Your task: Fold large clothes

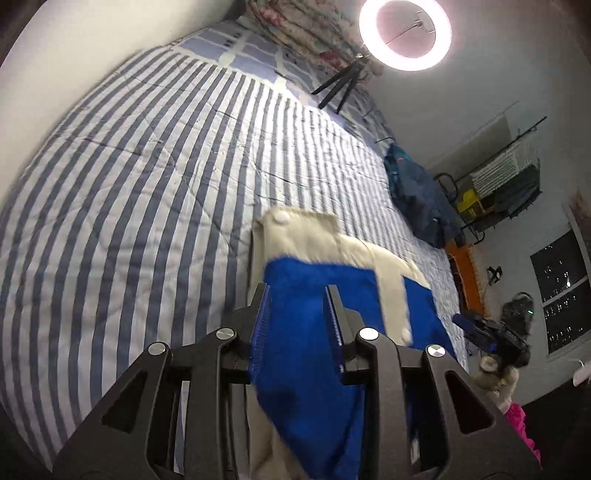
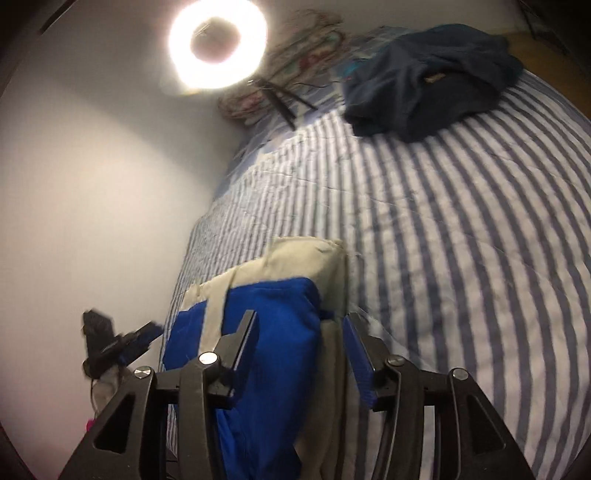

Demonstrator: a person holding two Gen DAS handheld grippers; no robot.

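A folded blue and cream garment (image 1: pixel 325 280) lies on the striped bedspread (image 1: pixel 147 184) close to the bed's near edge. My left gripper (image 1: pixel 298 295) hovers over its blue panel, open; the blue cloth shows in the gap and the pads are not pressing on it. In the right wrist view the same garment (image 2: pixel 280 302) lies under my right gripper (image 2: pixel 301 321), which stands open astride the blue fold and the cream edge. The left gripper (image 2: pixel 122 339) shows dark and blurred at the far left of that view.
A heap of dark blue clothing (image 2: pixel 424 81) lies farther up the bed; it appears in the left wrist view too (image 1: pixel 417 199). A lit ring light (image 1: pixel 404 33) on tripod legs (image 1: pixel 340 88) stands near floral bedding (image 1: pixel 306 33). A white wall (image 2: pixel 92 184) flanks the bed.
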